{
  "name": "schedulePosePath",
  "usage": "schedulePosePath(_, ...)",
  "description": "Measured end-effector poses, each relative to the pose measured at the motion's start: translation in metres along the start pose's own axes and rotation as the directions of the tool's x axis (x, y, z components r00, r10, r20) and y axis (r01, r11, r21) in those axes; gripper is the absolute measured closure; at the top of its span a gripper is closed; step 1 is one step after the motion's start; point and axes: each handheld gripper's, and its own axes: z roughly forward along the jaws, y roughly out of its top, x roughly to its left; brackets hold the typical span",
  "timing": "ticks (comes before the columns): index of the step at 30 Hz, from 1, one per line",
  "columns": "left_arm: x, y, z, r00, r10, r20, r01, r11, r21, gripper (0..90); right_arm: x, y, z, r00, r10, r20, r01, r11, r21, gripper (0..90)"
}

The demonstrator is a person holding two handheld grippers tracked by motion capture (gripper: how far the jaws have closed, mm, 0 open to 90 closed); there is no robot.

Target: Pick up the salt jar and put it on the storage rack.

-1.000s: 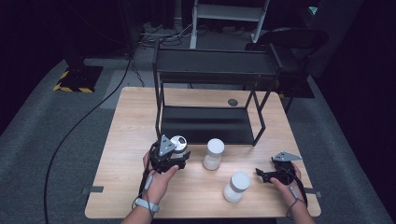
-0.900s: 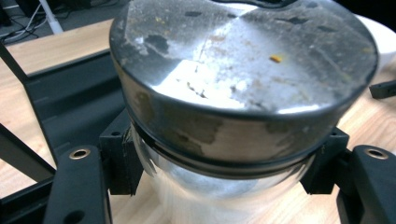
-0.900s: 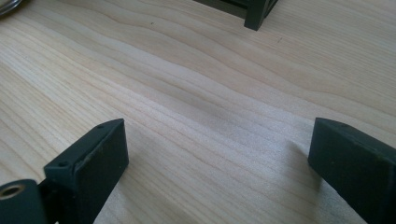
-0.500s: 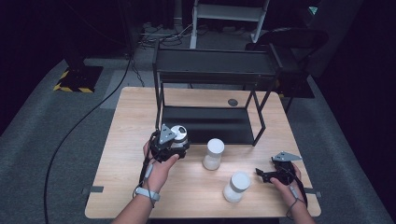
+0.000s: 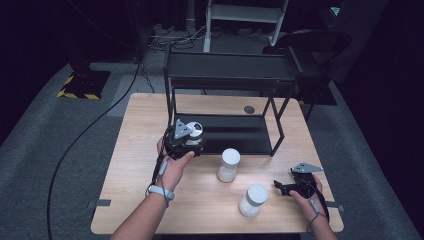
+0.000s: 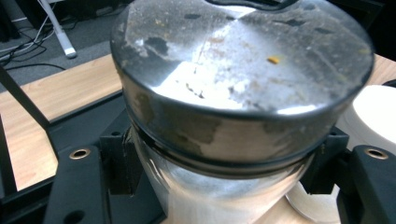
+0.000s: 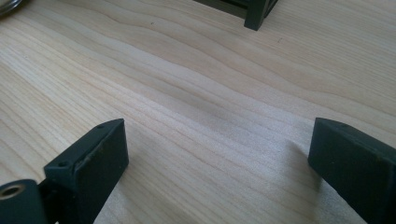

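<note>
Between the jaws of the left hand-held gripper [image 5: 186, 141] sits a jar [image 6: 233, 116] with a clear body and a worn, scuffed metal-looking lid; the left gripper view shows the black jaws pressed against the jar's sides just below the lid, so the gripper is closed on it and holds it upright. In the high view this gripper, with its grey three-cornered plate on top, is held by the person's left hand [image 5: 172, 167] at the front edge of the black two-level rack's [image 5: 227, 80] lower shelf, with the jar's pale lid showing just beyond the plate. To the right of that gripper, near it, a white jar [image 5: 229, 165] stands upright on the wooden counter [image 5: 135, 150], in front of the rack. Farther right and closer to the person, a second white jar [image 5: 253, 200] stands upright, well apart from the left gripper and just to the left of the right hand-held gripper [image 5: 286, 188]. The right gripper rests low at the counter's near right corner in the person's right hand [image 5: 307, 192], its jaws pointing left toward that second jar. The right gripper view shows its two black jaws spread wide apart with nothing between them, bare wood grain beneath, and a foot of the rack at the top of the view. A cable trails from the left gripper along the person's wrist.
</note>
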Motion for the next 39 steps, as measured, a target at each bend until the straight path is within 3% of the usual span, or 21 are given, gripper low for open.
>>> schedulePosePath(18,0.018,0.008,0.046,1.0,0.003,0.007,-0.003,0.9992,0.04,30.4,0.0,0.0,0.0,1.0,0.0,0.0,0.0,1.0,0.0,4.5)
schedulePosePath(39,0.02,0.004,0.088,1.0,0.008,-0.003,-0.007,0.9938,0.111,30.4,0.0,0.0,0.0,1.0,0.0,0.0,0.0,1.0,0.0,4.5)
